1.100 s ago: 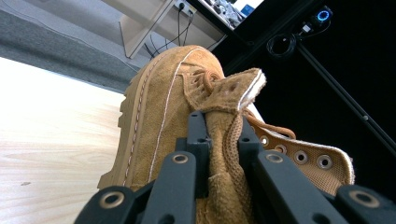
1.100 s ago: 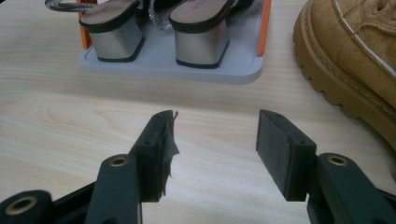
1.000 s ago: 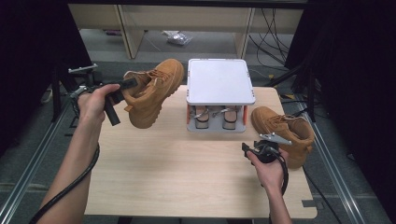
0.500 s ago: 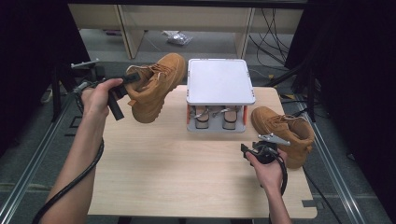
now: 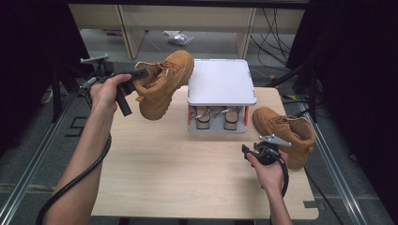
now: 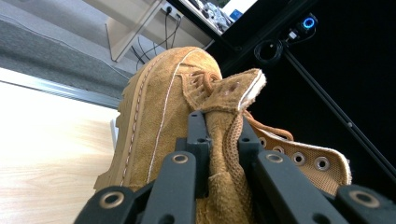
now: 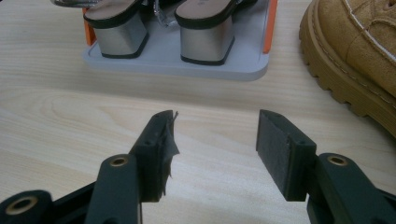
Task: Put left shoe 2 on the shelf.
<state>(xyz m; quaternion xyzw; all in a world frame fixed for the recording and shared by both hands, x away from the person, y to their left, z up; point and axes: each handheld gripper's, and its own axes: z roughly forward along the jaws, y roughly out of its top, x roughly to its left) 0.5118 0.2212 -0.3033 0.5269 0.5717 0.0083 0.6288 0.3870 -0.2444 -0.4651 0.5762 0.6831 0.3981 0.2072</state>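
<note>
High view puts your left tool well above the desk, its jaws clamped on the tongue and collar of the tan boot, so the boot hangs in the air just left of the small grey rack with its toe raised toward the rack's top and its sole facing the desk's left side. Gripping at the tongue makes sense: it is the one thin, soft flap a narrow pair of jaws can pinch, and it leaves the heavy sole free to swing, which is why the boot tilts as it does. Left gripper view confirms it, with the folded suede tongue squeezed between the two black jaws and the toe cap rising beyond. Your right tool rests low near the desk's right edge, its jaws standing apart with nothing between them; in the right gripper view bare wood lies between the pads. It sits just beside the second boot, which lies on the desk to the right of the rack, probably waiting its turn. On the rack's lower shelf stand a pair of block-heeled sandals, so I judge the flat top is where you mean the lifted boot to land.
</note>
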